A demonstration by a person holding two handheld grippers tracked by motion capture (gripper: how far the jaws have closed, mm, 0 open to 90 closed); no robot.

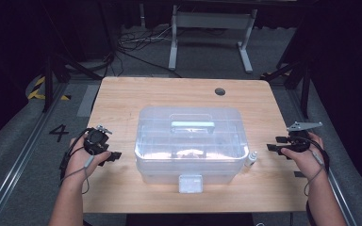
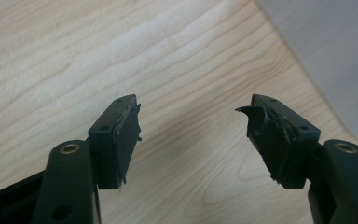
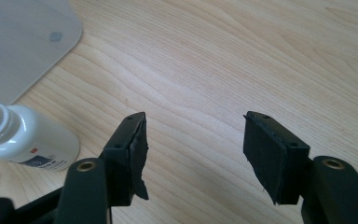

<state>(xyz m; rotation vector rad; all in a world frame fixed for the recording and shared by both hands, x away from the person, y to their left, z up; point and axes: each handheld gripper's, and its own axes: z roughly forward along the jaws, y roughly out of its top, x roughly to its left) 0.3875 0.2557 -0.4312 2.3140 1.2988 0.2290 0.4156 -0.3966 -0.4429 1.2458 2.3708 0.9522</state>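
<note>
A clear plastic storage box with a lid, a pale handle and a front latch stands in the middle of the wooden table. A small white bottle stands just right of the box; it also lies at the left edge of the right gripper view. My left gripper rests at the left of the box, open and empty above bare wood. My right gripper hovers right of the bottle, open with nothing between its jaws.
A round cable hole is at the table's back right. Behind the table stand a white desk frame and loose cables on the grey floor. The box corner shows at the upper right of the left gripper view.
</note>
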